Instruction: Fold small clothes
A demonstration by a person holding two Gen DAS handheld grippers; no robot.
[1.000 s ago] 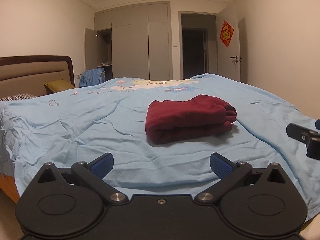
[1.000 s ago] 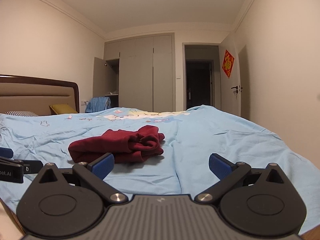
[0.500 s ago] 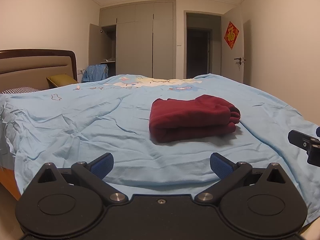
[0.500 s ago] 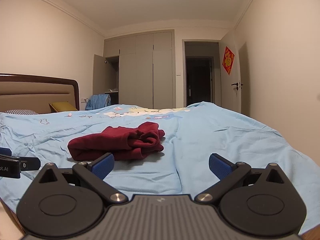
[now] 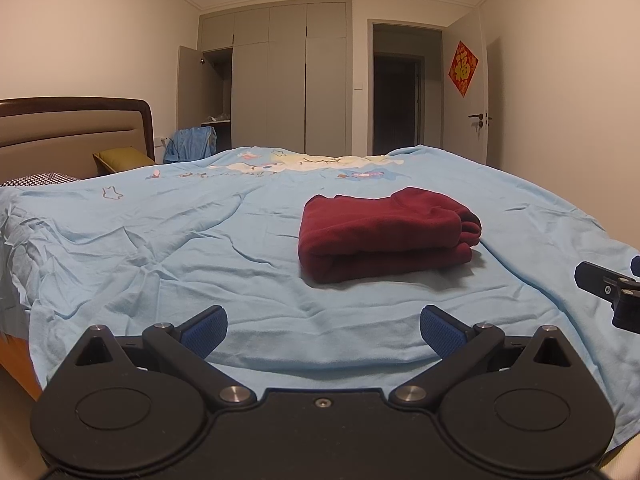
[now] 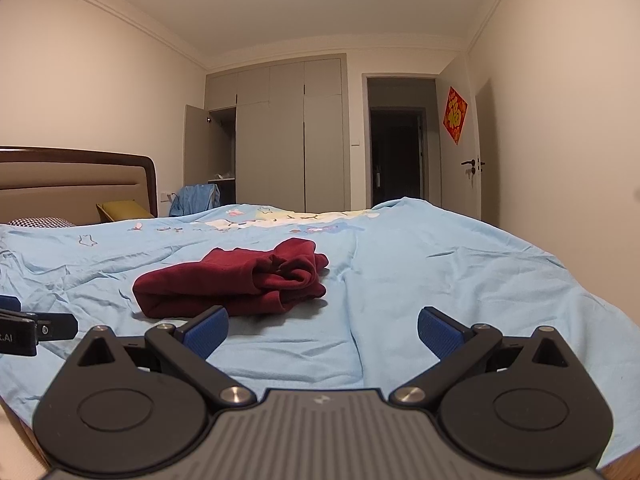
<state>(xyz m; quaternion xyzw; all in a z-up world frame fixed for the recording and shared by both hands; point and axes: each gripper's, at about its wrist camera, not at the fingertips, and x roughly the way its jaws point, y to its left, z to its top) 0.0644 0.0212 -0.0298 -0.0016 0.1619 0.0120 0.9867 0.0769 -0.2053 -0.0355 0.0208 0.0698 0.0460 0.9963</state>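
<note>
Jaws stand wide and empty on both the left gripper (image 5: pixel 323 326) and right gripper (image 6: pixel 322 328), which have drawn back slightly from the folded garment (image 5: pixel 384 232) lying on the bed (image 5: pixel 160 248); this fold looks finished.

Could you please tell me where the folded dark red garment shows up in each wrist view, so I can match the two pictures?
Left wrist view: the dark red garment lies right of centre on the light blue bedsheet, beyond the open left gripper.
Right wrist view: the garment lies left of centre, just beyond the left finger of the open right gripper.
Shared landmark: the red door decoration, upper right in both.
</note>
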